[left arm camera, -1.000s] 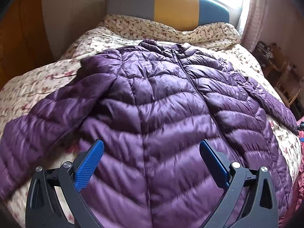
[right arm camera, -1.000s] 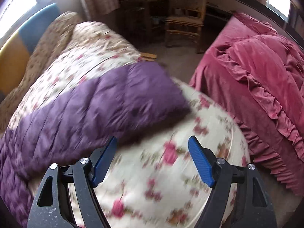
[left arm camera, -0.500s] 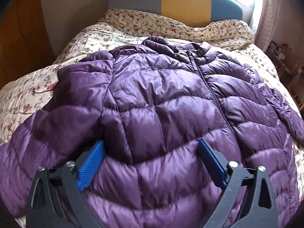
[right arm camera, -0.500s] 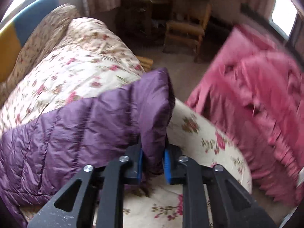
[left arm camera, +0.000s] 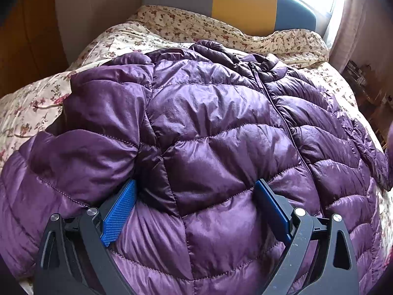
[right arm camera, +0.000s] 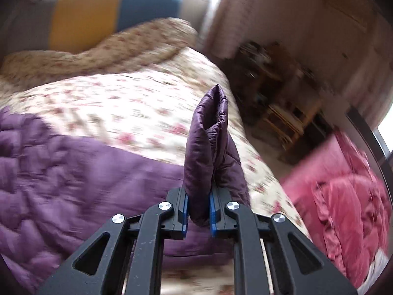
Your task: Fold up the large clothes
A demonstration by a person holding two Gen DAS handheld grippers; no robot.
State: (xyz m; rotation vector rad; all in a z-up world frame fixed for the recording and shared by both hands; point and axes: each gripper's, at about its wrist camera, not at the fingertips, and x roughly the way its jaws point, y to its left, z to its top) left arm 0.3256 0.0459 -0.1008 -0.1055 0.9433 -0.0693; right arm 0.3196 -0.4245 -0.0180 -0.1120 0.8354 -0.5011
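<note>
- Your right gripper (right arm camera: 198,211) is pinched tight on the cuff end of the purple puffer jacket's sleeve (right arm camera: 211,142); the cuff stands up past the pads, and the rest of the sleeve trails down to the left of the jaws toward the jacket body.
- Your left gripper (left arm camera: 195,207) has its jaws spread wide, hovering low over the jacket (left arm camera: 216,127). A puffy panel bulges between the blue pads (left arm camera: 118,215), but they do not squeeze it.
- The jacket lies front up, zipped, across the floral bedspread (left arm camera: 39,103), collar far ahead of the left jaws, near the striped headboard (left arm camera: 245,2).
- Slip risk: the shell looks slick and the filling compresses, so a fast sweep could pull the cuff out of the right pads.
- Drag risk: nothing pins the body, so hauling the sleeve across may slide the whole jacket and skew the fold.
- If you close the left jaws here, you would likely bunch the loft rather than catch an edge.
- The right view is smeared with motion, so I cannot tell where the sleeve would land.
</note>
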